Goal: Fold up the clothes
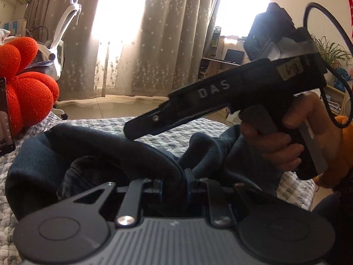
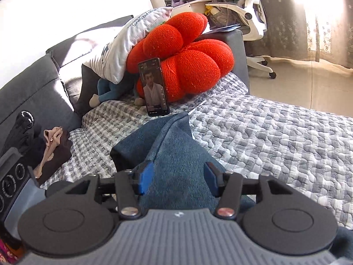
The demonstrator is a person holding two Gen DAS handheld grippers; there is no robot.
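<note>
The dark blue garment point(image 1: 103, 152), a heavy denim-like piece, lay bunched on the quilted grey-and-white bed cover point(image 2: 275, 137), its near folds raised off the surface. The left gripper point(image 1: 174, 182) had its jaws clenched on a thick rolled edge of that garment, the fabric pinched tight between the pads. The right gripper point(image 2: 177, 177) stood with its jaws released and set apart; the garment's cloth lay between them, but the blue pad point(image 2: 146, 176) on the left side stood clear of the fabric, and contact on the other side could not be told. In the left wrist view the right gripper appeared from the side, held in a person's hand point(image 1: 286, 141), angled downward above the garment. A far corner of the garment pointed toward a phone point(image 2: 153, 87) propped upright against a red knitted cushion point(image 2: 189, 59) at the head of the bed. A white printed pillow point(image 2: 123, 44) leaned on that cushion. A white office chair point(image 2: 251, 15) stood on the floor beyond, before patterned curtains point(image 1: 136, 39).
</note>
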